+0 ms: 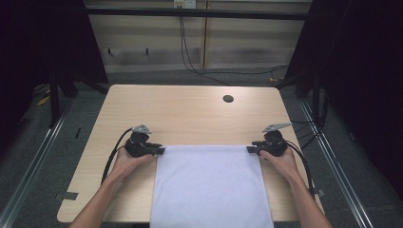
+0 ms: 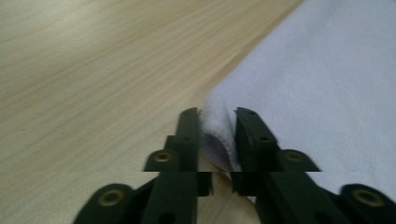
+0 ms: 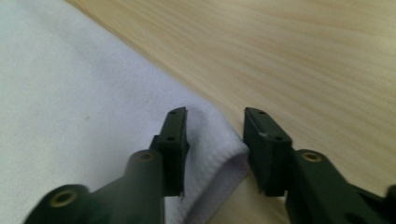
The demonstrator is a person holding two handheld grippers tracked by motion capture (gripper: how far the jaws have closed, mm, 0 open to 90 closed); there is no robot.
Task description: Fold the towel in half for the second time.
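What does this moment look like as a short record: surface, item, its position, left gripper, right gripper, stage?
surface: light wooden table with a round hole near its far edge
item: white towel, spread flat
position: near side of the table, hanging over the near edge
left gripper: at the towel's far left corner, cloth bunched between the jaws and apparently pinched
right gripper: at the far right corner, cloth between the jaws, a gap at one jaw, not clamped
stage: both far corners being taken, towel not yet lifted

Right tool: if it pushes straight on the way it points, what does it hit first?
The towel: its corner already sits between the jaws of the right tool, and white cloth stretches ahead. Depth is unclear.
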